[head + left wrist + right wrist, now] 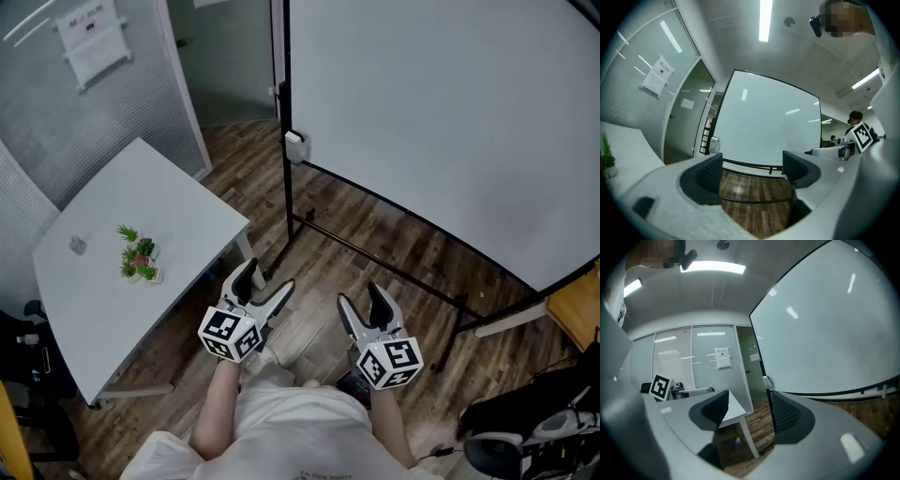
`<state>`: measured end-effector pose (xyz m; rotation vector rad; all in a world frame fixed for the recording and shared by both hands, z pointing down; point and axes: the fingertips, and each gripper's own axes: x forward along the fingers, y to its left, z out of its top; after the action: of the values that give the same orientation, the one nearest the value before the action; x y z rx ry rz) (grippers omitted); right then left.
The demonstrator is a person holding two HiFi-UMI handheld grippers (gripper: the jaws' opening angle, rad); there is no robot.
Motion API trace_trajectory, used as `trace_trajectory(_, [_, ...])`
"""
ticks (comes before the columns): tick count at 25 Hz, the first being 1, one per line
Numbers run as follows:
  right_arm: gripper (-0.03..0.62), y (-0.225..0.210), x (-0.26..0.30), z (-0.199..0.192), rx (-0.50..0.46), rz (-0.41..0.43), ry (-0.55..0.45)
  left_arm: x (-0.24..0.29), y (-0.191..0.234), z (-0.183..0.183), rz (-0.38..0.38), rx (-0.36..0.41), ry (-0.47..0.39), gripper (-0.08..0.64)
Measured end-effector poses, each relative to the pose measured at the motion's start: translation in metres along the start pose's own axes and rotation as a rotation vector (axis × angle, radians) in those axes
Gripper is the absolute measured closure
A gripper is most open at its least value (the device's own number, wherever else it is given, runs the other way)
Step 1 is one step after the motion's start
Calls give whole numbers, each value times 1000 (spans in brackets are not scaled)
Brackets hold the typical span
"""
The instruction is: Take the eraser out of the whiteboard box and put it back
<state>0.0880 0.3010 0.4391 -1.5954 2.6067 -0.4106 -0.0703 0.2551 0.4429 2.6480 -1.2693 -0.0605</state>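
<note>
I judged this to be the very start of the job: the approach, with nothing taken out yet. Both grippers were held level in front of the person's body, side by side and apart from each other.

The left gripper had its jaws spread wide. Between them I saw only wooden floor and the lower rail of the whiteboard stand. The right gripper also stood well open, with only a table corner and floor between its pads. Neither was touching anything.

The whiteboard box was the small white holder fixed to the dark upright post at the board's edge. It lay well beyond both pairs of jaws. From the left gripper's camera it sat ahead and off past the left-hand jaw. From the right gripper's camera it sat ahead, just above the tip of the right-hand jaw. I could not make out the eraser as a separate thing at that range, so I took it to be inside the box.

As I read it, the next move called for walking in to close the gap. One gripper would have to rise to the box's height with its open jaws lined up on the eraser. The box is small, so only then would I close.
</note>
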Motion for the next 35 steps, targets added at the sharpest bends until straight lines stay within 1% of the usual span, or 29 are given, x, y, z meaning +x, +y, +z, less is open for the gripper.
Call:
trace_trajectory(5, [265, -13, -2, 5, 2, -28, -10, 10, -4, 2, 5, 35, -2, 161])
trace_trajectory(10, [267, -27, 0, 4, 12, -35, 8, 22, -1, 4, 28, 43, 4, 161])
trace_trajectory(14, [275, -39, 18, 3, 20, -29, 12, 40, 9, 4, 30, 48, 13, 161])
trace_trajectory(21, [284, -70, 93, 1, 17, -2, 47, 101, 62, 11, 52, 36, -7, 161])
trace_trajectory(27, [290, -101, 177, 27, 10, 8, 53, 173, 116, 31, 54, 46, 3, 161])
trace_trajectory(31, [290, -118, 235, 38, 8, 15, 68, 217, 159, 37, 52, 31, 19, 161])
trace_trajectory(35, [290, -134, 281, 46, 8, 16, 74, 257, 193, 43, 44, 28, 23, 161])
